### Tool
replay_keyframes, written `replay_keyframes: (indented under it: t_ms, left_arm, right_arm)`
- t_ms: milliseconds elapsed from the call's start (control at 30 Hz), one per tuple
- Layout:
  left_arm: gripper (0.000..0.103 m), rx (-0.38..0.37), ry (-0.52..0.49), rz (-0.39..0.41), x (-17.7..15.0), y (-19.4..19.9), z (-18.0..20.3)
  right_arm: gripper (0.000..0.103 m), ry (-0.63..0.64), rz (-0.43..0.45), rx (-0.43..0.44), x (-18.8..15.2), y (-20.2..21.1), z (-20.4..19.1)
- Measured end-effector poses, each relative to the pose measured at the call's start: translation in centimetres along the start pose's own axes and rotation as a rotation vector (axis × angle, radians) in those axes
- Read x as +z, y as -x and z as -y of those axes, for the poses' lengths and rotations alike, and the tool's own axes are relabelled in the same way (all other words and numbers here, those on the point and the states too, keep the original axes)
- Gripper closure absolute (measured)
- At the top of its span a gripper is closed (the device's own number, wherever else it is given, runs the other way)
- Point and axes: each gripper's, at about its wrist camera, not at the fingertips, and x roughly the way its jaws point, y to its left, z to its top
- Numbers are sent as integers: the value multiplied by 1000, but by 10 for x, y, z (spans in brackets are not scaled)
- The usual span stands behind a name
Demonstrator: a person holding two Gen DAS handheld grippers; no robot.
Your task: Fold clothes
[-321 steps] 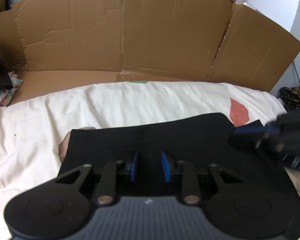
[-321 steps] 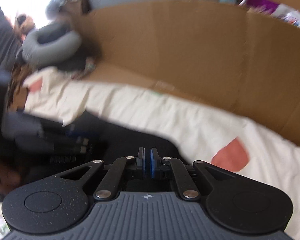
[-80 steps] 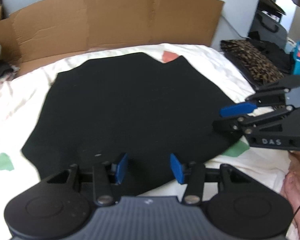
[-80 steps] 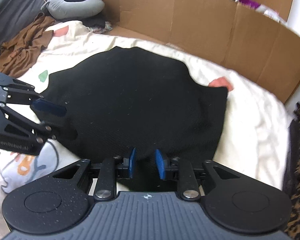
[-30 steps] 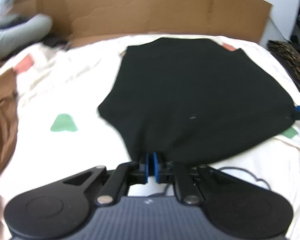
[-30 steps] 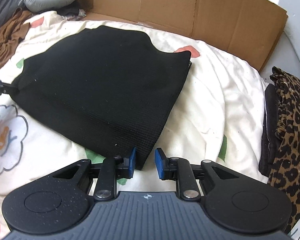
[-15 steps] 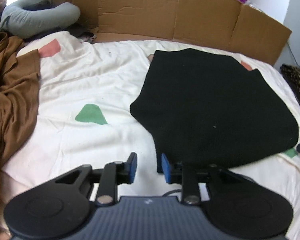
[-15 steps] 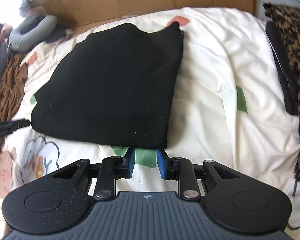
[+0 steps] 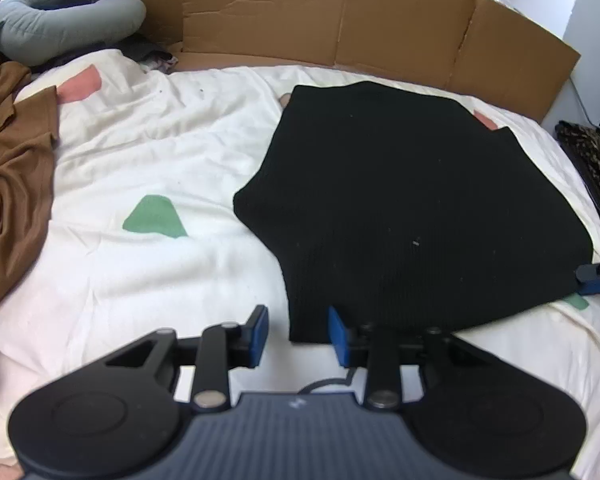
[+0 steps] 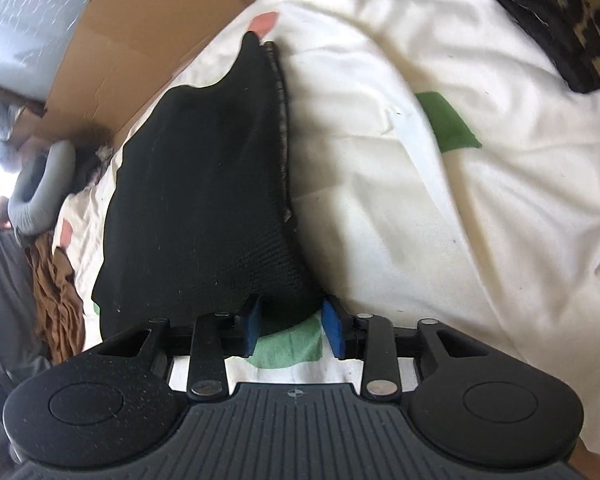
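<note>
Nearby, brown cloth (image 9: 12,152) and cardboard (image 9: 340,16) flank the black garment (image 9: 400,200); both grippers' fingers spread, unobstructed.

Black garment (image 9: 412,208) flat (folded, prob.) on bedsheet (image 9: 148,152).

One folded black knit garment (image 9: 412,208) lies on one bed sheet (image 9: 160,152), cream with coloured patches. In the left wrist view three patches show whole: one green (image 9: 155,217) and two pink, one (image 9: 80,85) at the far left and one (image 9: 485,119) at the garment's far edge; a sliver of another green one (image 9: 576,301) peeks out beside the garment's near right corner. Two grippers appear: the left gripper (image 9: 296,336) and the right gripper (image 10: 291,326), each with two blue pads. One brown garment (image 9: 8,152) lies crumpled at the left. One grey neck pillow (image 9: 60,20) sits at the back. One leopard-print cloth (image 10: 572,4) lies at the right. One cardboard wall (image 9: 340,16) lines the far side.
</note>
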Motion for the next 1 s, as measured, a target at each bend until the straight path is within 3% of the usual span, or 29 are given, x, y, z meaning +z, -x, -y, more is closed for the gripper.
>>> replay_keyframes:
  t_ms: [100,267,333,367,400,467,667,733,800,867,900,1000]
  left_arm:
    - [67,1,2,-3,-1,0,-1]
    - [67,4,7,-7,-2,1,-2]
    - [67,0,12,-6,-2,1,-3]
    - [67,-5,17,-4,-2,2,-3]
    - [67,-9,22,-2,-2,2,-4]
    - [67,-18,34,-1,-2,2,-5]
    - [67,-25,40,-2,-2,1,-6]
    - [67,-25,41,-3,-2,1,-5]
    - [67,-25,44,-4,-3,0,-5]
    - [67,-25,43,-5,-3,0,-5]
    - [67,-25,43,-5,-4,0,-6]
    - [67,-29,52,-4,-5,2,-7]
  right_arm:
    - [92,-23,-7,4,0,7,3]
    - [89,-95,-37,39,-6,12,9]
    - [76,-125,-55,81,-9,8,12]
    - [56,-132,-51,101,-10,7,11]
    - [50,-135,-39,119,-10,6,10]
    - [50,-147,-34,138,-9,1,9]
    - [53,-252,-1,186,-10,-10,24]
    - [60,-287,5,197,-10,-11,31]
    - [77,-329,8,199,-10,-11,41]
    - [79,-341,11,203,-10,-11,44]
    - [86,-336,15,206,-10,-10,44]
    - [93,-297,28,229,-10,-4,36]
